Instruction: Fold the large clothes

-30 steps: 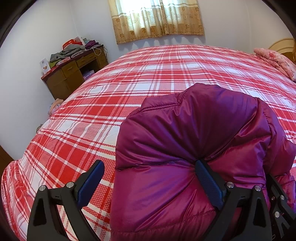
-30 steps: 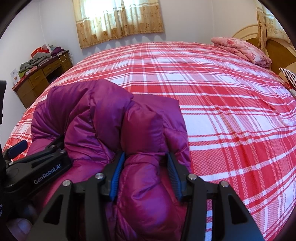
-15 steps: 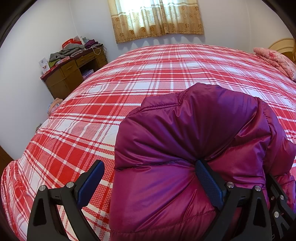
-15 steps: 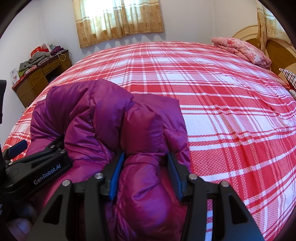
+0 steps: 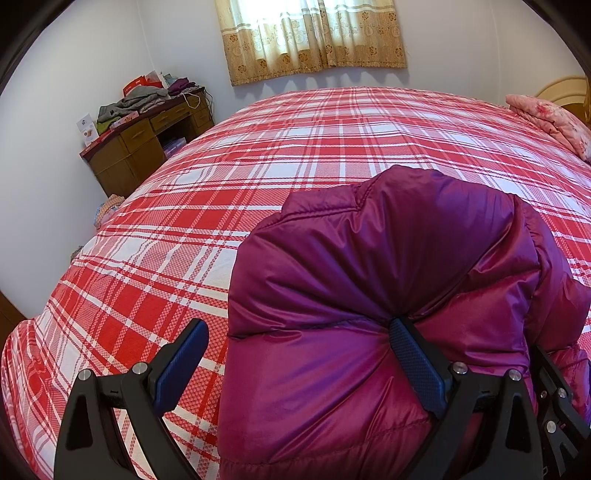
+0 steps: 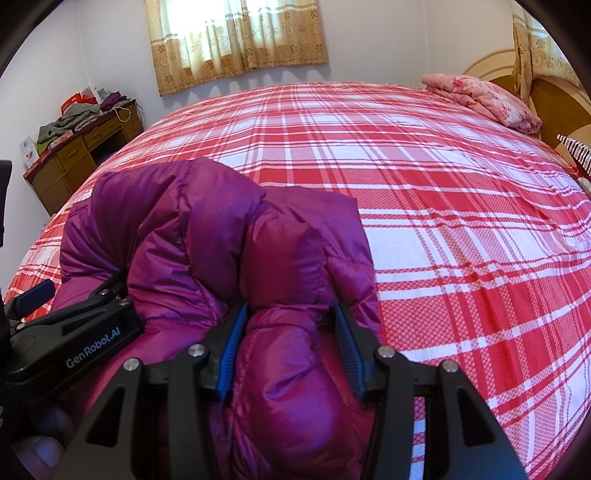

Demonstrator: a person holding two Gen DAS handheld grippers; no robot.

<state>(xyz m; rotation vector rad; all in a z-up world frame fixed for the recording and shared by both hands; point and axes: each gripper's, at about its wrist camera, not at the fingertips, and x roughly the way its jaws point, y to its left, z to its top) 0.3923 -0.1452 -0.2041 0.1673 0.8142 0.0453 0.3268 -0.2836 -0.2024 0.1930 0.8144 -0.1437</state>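
A puffy purple down jacket (image 5: 388,280) lies bunched at the near edge of the red plaid bed (image 5: 295,147). My left gripper (image 5: 295,354) is open wide; its right finger (image 5: 413,362) presses into the jacket while the left finger (image 5: 181,365) stands free over the bedspread. In the right wrist view the jacket (image 6: 207,236) is folded over itself, and my right gripper (image 6: 291,343) is shut on a thick fold of it. The left gripper's black body (image 6: 70,339) sits just left of that fold.
A wooden desk (image 5: 147,140) piled with clothes stands against the wall at the left. A folded pink quilt (image 6: 480,99) lies at the far right by the headboard (image 6: 546,92). A curtained window (image 5: 310,33) is behind the bed.
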